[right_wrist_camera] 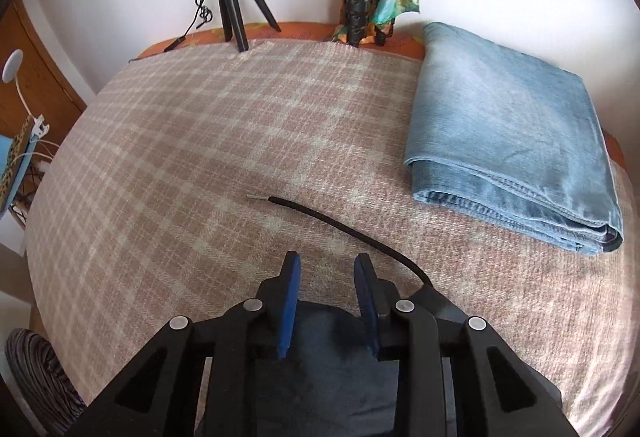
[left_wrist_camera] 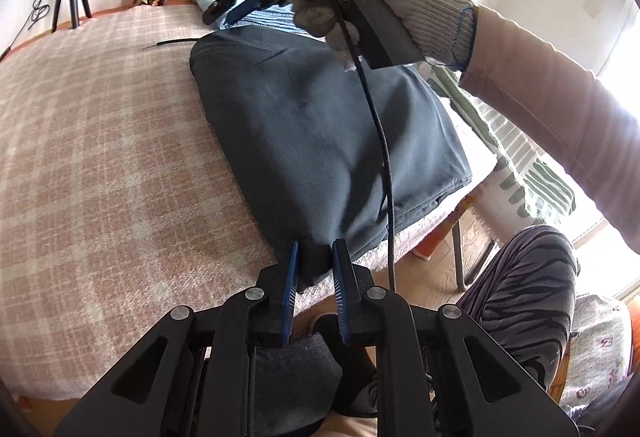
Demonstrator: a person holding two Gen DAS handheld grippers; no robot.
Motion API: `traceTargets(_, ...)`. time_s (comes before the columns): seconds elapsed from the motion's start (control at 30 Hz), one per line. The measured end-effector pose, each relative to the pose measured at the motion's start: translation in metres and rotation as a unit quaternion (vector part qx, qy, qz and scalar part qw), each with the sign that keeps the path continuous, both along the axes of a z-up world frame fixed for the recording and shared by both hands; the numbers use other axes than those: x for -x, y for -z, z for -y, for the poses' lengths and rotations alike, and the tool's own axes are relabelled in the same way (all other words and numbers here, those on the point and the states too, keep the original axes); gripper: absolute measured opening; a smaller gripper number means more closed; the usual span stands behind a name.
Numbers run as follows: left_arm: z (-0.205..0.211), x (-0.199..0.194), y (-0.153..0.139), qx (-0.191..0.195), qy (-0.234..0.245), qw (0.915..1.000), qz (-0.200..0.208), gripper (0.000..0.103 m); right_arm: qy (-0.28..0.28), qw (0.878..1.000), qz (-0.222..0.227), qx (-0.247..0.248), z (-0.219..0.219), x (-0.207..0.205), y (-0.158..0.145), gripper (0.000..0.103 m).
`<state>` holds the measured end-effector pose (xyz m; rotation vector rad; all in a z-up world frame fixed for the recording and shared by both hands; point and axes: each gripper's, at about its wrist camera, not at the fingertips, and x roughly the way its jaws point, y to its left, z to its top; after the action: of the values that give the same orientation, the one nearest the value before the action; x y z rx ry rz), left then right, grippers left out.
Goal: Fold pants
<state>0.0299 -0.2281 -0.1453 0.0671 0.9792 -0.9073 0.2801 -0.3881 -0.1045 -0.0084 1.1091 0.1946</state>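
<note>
Two hand-held grippers work the dark grey pants (left_wrist_camera: 320, 141), folded on the plaid-covered bench (left_wrist_camera: 100, 157). Left hand-held gripper (left_wrist_camera: 314, 257) pinches the near edge; right hand-held gripper (right_wrist_camera: 326, 269) hovers parted, empty. Square the edges before letting go.

Left gripper (left_wrist_camera: 314, 251) jaws pinched near-closed, right gripper (right_wrist_camera: 328, 269) jaws parted, both angled downward.

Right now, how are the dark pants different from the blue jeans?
The dark pants are grey-blue and smooth; the jeans are pale, faded denim with stitched hems. The dark pants lie near the table's front edge, one corner between the left gripper's fingers; the jeans lie alone at the back. Both are folded flat.
</note>
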Motion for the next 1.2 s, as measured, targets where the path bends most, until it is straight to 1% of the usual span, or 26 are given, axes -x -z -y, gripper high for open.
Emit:
traceTargets(0.1,-0.002,0.002,-0.01,-0.016,-0.005,0.9995,0.028,0.015,0.024,0.999,0.023,-0.024,0.018,0.02,-0.018,0.037)
traceTargets(0.2,-0.005,0.003,-0.017,-0.016,-0.01,0.9989,0.042,0.015,0.042,0.997,0.044,-0.042,0.034,0.044,-0.034,0.04)
traceTargets(0.3,-0.006,0.004,-0.023,-0.02,-0.014,0.9982,0.055,0.015,0.057,0.995,0.06,-0.058,0.048,0.07,-0.047,0.047)
traceTargets(0.37,-0.007,0.003,-0.027,-0.021,-0.014,0.9976,0.064,0.015,0.068,0.993,0.069,-0.063,0.056,0.087,-0.051,0.058)
traceTargets(0.53,-0.01,0.003,-0.033,-0.021,-0.02,0.9964,0.08,0.015,0.076,0.992,0.084,-0.06,0.067,0.126,-0.06,0.058)
traceTargets(0.6,-0.011,0.003,-0.034,-0.021,-0.023,0.9962,0.082,0.021,0.083,0.99,0.087,-0.069,0.071,0.14,-0.061,0.06)
traceTargets(0.63,-0.011,0.002,-0.035,-0.02,-0.024,0.996,0.083,0.025,0.087,0.99,0.088,-0.071,0.073,0.146,-0.061,0.07)
traceTargets(0.67,-0.012,0.002,-0.036,-0.019,-0.025,0.9959,0.085,0.028,0.092,0.989,0.091,-0.071,0.074,0.151,-0.062,0.076)
traceTargets(0.7,-0.012,0.002,-0.037,-0.017,-0.026,0.9958,0.086,0.03,0.095,0.988,0.098,-0.068,0.076,0.157,-0.063,0.076)
traceTargets(0.77,-0.013,0.001,-0.039,-0.015,-0.03,0.9955,0.089,0.045,0.098,0.988,0.107,-0.053,0.076,0.168,-0.066,0.077)
traceTargets(0.83,-0.014,0.001,-0.042,-0.011,-0.034,0.9951,0.093,0.051,0.098,0.988,0.11,-0.044,0.076,0.177,-0.068,0.081)
traceTargets(0.87,-0.015,0.0,-0.043,-0.011,-0.036,0.9949,0.094,0.053,0.099,0.988,0.112,-0.042,0.075,0.181,-0.069,0.084)
traceTargets(0.9,-0.015,-0.001,-0.044,-0.011,-0.038,0.9946,0.096,0.055,0.1,0.987,0.117,-0.042,0.075,0.186,-0.07,0.085)
traceTargets(0.97,-0.016,-0.003,-0.046,-0.013,-0.047,0.994,0.098,0.065,0.104,0.986,0.125,-0.042,0.075,0.194,-0.072,0.086)
traceTargets(1.0,-0.016,-0.004,-0.047,-0.014,-0.053,0.9935,0.1,0.067,0.108,0.985,0.128,-0.04,0.075,0.198,-0.073,0.091)
traceTargets(1.03,-0.017,-0.005,-0.047,-0.014,-0.057,0.9932,0.1,0.069,0.111,0.984,0.133,-0.036,0.075,0.201,-0.074,0.099)
traceTargets(1.07,-0.017,-0.007,-0.048,-0.015,-0.061,0.9931,0.099,0.071,0.113,0.983,0.141,-0.033,0.075,0.205,-0.075,0.103)
traceTargets(1.13,-0.018,-0.009,-0.048,-0.016,-0.067,0.9928,0.099,0.073,0.113,0.98,0.16,-0.026,0.074,0.212,-0.078,0.103)
traceTargets(1.2,-0.018,-0.011,-0.048,-0.02,-0.074,0.992,0.1,0.076,0.113,0.98,0.165,-0.02,0.073,0.217,-0.08,0.103)
